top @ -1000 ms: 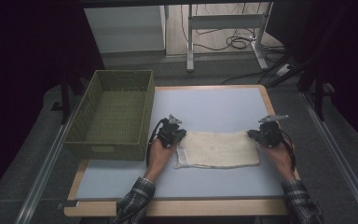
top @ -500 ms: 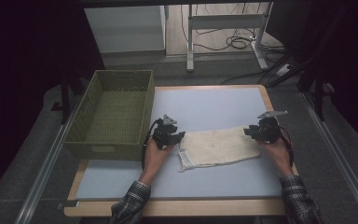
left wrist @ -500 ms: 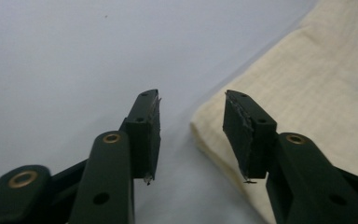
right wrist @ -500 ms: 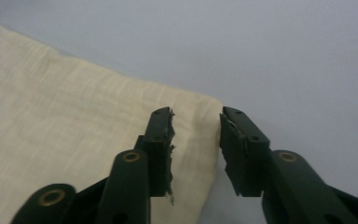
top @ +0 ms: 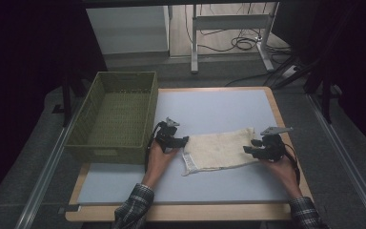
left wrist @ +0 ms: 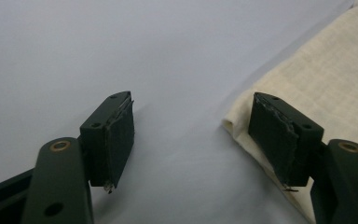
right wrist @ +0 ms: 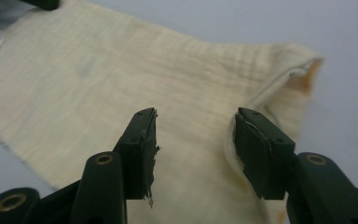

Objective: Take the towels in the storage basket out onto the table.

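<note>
A cream cloth (top: 218,149) lies folded flat on the pale blue table top, skewed a little. My left gripper (top: 183,140) rests at the cloth's left end, jaws open; in the left gripper view its left jaw is over bare table and its right jaw over the cloth's (left wrist: 326,74) corner, my left gripper (left wrist: 193,140) holding nothing. My right gripper (top: 248,150) sits at the cloth's right end, open too. In the right gripper view my right gripper (right wrist: 196,140) hovers over the cloth (right wrist: 121,84), whose hem curls up by the right jaw.
A green woven basket (top: 91,113) stands at the table's left side, close to my left hand. The wooden table edge (top: 186,212) runs along the front. A white table frame (top: 228,21) and cables lie on the floor beyond.
The cloth has shifted and now lies skewed, its right end higher. Both grippers stay at its ends; the left has moved slightly up, the right slightly down toward me.
</note>
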`<state>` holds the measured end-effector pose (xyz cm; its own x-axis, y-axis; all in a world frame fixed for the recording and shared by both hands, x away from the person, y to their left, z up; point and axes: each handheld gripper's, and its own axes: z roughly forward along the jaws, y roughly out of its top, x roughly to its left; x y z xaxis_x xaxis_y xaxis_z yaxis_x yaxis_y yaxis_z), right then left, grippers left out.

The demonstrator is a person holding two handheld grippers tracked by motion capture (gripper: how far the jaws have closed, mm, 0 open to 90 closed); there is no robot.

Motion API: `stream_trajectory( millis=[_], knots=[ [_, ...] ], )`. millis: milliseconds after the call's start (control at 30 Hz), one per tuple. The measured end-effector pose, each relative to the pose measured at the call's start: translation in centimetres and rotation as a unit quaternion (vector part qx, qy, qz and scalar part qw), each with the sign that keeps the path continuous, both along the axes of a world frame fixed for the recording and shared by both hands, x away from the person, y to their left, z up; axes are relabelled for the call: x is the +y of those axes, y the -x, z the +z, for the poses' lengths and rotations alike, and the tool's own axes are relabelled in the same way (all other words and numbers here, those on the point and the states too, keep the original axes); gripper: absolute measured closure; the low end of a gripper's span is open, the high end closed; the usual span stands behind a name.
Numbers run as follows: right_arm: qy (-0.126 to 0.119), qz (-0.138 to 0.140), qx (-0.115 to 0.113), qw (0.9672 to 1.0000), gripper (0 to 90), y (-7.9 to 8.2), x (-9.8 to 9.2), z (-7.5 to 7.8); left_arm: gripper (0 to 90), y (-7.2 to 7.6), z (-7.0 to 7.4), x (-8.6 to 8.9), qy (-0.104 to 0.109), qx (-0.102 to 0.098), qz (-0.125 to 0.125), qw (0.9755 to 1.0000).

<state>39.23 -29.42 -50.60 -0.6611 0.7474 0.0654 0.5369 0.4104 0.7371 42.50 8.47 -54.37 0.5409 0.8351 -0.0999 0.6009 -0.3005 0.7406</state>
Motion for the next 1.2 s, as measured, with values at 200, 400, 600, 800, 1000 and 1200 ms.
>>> stream_trajectory(
  millis=[200, 400, 600, 800, 1000, 1200],
  knots=[
    [0.000, 0.042, 0.006, 0.9991, 48.7, 2.0, 2.5, -0.4, 31.3, 0.0, 0.0, 0.0, 0.000, -0.001, 0.000, 1.0000],
    [-0.002, 0.084, 0.010, 0.9964, 51.7, 3.2, 5.3, -0.6, 31.6, 0.0, 0.0, 0.0, 0.002, 0.000, 0.002, 1.0000],
    [-0.004, 0.134, 0.018, 0.9908, 56.6, 4.3, 9.2, -0.7, 32.2, 0.0, -0.1, 0.1, 0.002, -0.001, 0.002, 1.0000],
    [-0.005, 0.173, 0.028, 0.9845, 58.3, 4.9, 12.9, -0.8, 32.6, 0.0, 0.0, 0.1, -0.001, 0.000, 0.001, 1.0000],
    [0.002, 0.205, 0.036, 0.9781, 54.9, 5.5, 16.7, -1.0, 32.8, 0.0, 0.0, 0.1, 0.000, 0.000, 0.001, 1.0000],
    [0.032, 0.209, 0.032, 0.9769, 49.9, 5.4, 19.4, -1.8, 32.8, 0.0, -0.1, 0.1, 0.004, 0.001, 0.003, 1.0000]
  ],
)
